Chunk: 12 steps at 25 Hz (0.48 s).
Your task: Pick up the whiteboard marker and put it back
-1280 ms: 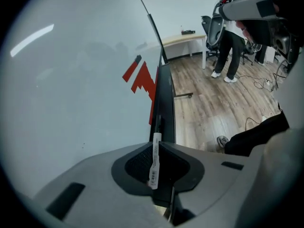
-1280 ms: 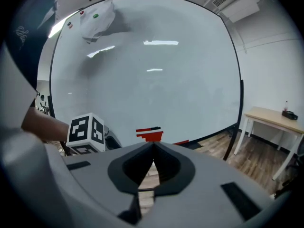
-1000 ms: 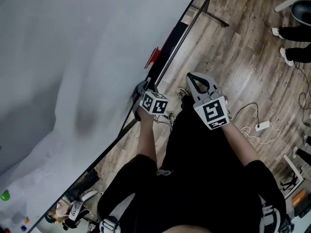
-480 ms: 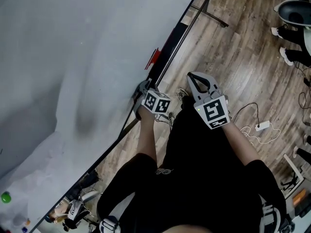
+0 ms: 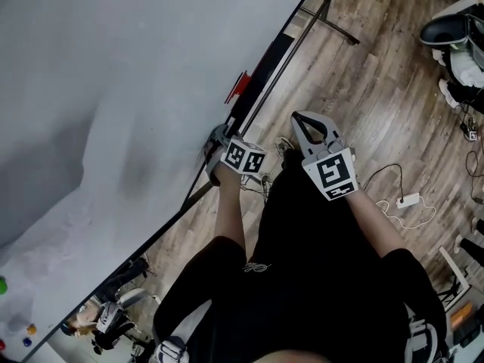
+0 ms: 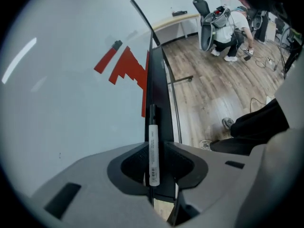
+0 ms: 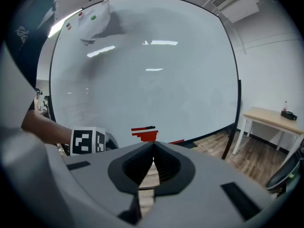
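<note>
The whiteboard marker (image 6: 153,132) has a white body and a black cap that points away from me. My left gripper (image 6: 154,148) is shut on its body and holds it lengthwise over the black tray (image 6: 157,87) under the whiteboard (image 5: 113,89). I cannot tell whether the marker touches the tray. In the head view my left gripper (image 5: 218,138) is at the board's lower edge and the marker is hidden. Just to its right, over the floor, my right gripper (image 5: 304,121) is shut with nothing in it; in its own view the right gripper (image 7: 153,150) has its jaws meeting.
A red stepped piece (image 6: 127,68) sticks to the board just above the tray, farther along. The board's stand leg (image 5: 327,15) crosses the wooden floor. A white power strip with cables (image 5: 408,198) lies at right. A person crouches by an office chair (image 6: 227,28). A small table (image 7: 271,118) stands at right.
Both grippers stay almost where they were, and the left stays shut on the marker. The head view has tilted a little. The person at the far right has moved.
</note>
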Motion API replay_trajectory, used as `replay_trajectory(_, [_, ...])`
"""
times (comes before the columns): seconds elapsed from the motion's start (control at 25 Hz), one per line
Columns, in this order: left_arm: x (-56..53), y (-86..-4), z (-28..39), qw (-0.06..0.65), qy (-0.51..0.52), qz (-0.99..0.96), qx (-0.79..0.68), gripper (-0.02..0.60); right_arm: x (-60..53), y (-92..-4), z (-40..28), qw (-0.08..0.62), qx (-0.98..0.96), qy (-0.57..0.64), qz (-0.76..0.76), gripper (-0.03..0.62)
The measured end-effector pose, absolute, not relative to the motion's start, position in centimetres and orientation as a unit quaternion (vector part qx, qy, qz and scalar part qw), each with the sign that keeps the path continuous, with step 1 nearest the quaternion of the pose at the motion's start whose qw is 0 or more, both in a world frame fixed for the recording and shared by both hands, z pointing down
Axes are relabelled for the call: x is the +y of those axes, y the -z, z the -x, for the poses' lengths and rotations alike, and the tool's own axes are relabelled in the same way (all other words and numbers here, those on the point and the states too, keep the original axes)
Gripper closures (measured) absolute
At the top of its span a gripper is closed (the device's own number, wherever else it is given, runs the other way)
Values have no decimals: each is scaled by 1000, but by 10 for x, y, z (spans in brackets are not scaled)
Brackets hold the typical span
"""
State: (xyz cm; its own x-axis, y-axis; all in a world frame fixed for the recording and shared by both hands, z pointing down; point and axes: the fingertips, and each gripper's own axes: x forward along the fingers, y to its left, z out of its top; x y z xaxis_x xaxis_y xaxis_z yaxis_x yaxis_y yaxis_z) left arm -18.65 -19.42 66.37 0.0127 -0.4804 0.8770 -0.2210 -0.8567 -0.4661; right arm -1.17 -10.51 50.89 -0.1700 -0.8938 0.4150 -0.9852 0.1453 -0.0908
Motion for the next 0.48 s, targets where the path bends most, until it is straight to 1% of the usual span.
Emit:
replay_trajectory(0.16, [-198, -668, 188, 124, 662, 690, 265, 499, -99, -512, 14, 131, -748, -177, -627, 591])
replay_trajectory(0.24, [-201, -669, 187, 125, 662, 688, 270, 516, -95, -512, 13, 130, -747, -177, -628, 591])
replay_trajectory(0.48, [-200, -672, 183, 123, 668, 684, 265, 520, -85, -512, -4, 126, -735, -180, -642, 591])
